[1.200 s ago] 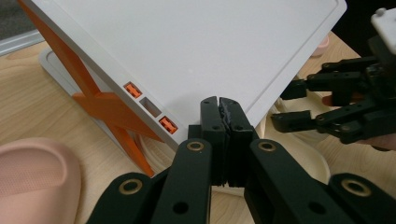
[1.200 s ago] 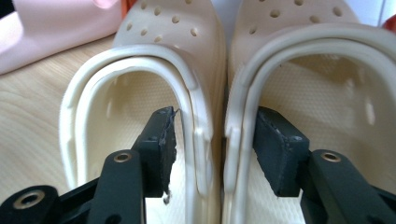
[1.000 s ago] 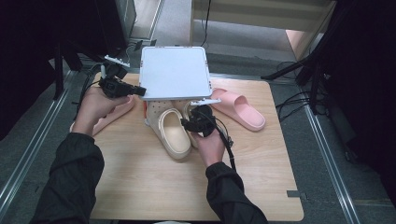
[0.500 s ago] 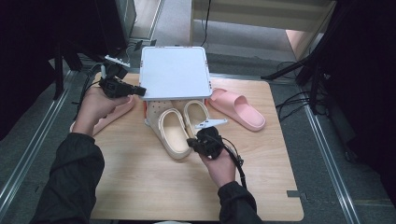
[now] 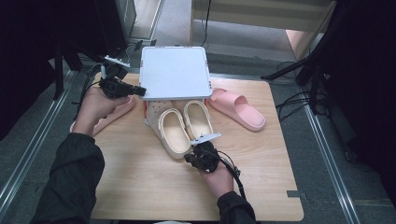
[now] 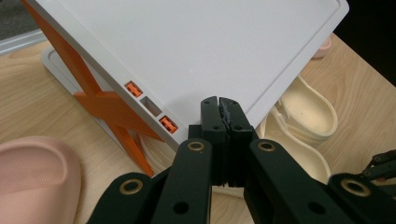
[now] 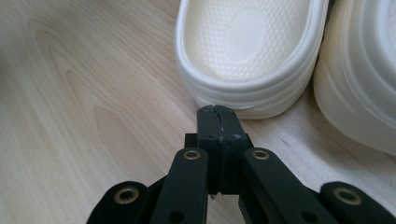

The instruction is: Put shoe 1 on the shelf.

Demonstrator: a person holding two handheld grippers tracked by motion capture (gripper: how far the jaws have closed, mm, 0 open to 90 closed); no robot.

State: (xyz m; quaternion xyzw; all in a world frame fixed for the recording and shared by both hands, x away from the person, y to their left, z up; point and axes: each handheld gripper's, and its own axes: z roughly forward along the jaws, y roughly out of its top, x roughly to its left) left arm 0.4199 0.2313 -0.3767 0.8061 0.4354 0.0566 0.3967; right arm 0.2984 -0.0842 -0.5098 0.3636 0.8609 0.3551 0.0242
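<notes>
At the table's left edge, the left gripper (image 5: 125, 88) is being held with jaws pressed together against the raised white lid (image 5: 173, 72), whose corner is perhaps being pinched. Beneath the lid, two cream slippers (image 5: 183, 126) are lying side by side. Just before their heels, the right gripper (image 5: 201, 157) is being kept fully closed, gripping nothing.

Both forearms wear dark sleeves (image 5: 70, 177). Each hand-held gripper is black, with brass-ringed pivot pins; the right gripper (image 5: 201, 157) carries a grey three-cornered plate and trails a black cable at 5 o'clock.
</notes>
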